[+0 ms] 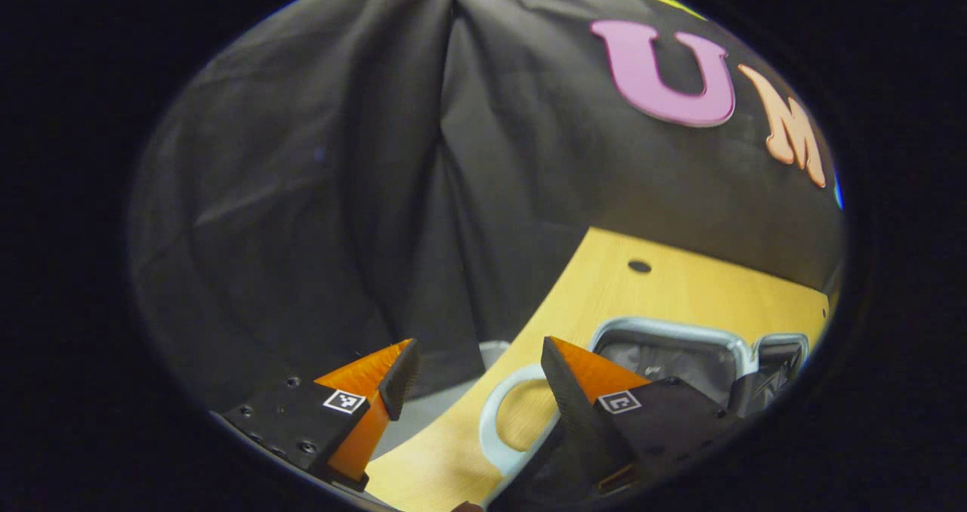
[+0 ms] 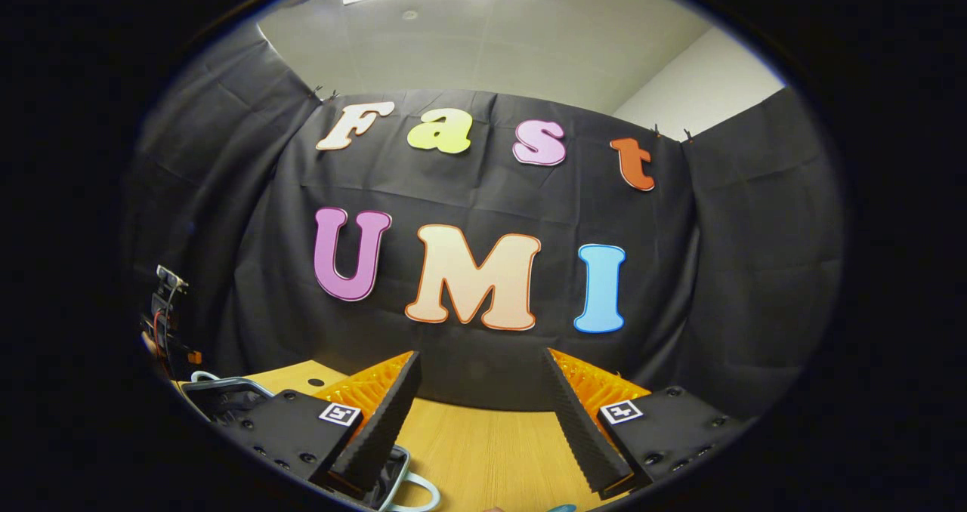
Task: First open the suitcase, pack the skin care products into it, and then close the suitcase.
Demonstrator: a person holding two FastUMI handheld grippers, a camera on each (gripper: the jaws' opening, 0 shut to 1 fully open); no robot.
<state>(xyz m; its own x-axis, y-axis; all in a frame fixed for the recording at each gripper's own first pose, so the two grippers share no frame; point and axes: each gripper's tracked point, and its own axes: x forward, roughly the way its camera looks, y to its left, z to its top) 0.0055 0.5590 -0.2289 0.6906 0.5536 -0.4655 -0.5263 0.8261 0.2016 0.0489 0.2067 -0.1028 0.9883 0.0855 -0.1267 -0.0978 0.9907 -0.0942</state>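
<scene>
Item: suitcase [image 1: 680, 353], small, light-blue rigid rim with grey fabric lining visible inside, lying on the wooden table [image 1: 680, 285] at the lower right of the left gripper view; in the right gripper view it sits at the lower left [image 2: 227, 395]. It appears to lie open, though how far cannot be told. A pale-blue loop handle [image 1: 495, 421] projects from it toward the camera, lying flat on the table just beside the right finger. Handling, by judgement: light, hard shell, stiff rim, probably smooth and somewhat slippery; the loop handle or the rim edge offers the surest hold, the lining is soft and poor to pinch. Left gripper [image 1: 476, 368]: jaws spread wide, holding nothing, above the table edge near the handle. Right gripper [image 2: 480, 376]: jaws likewise apart and empty, raised over the table facing the booth wall. Skin care products: not identifiable here.
</scene>
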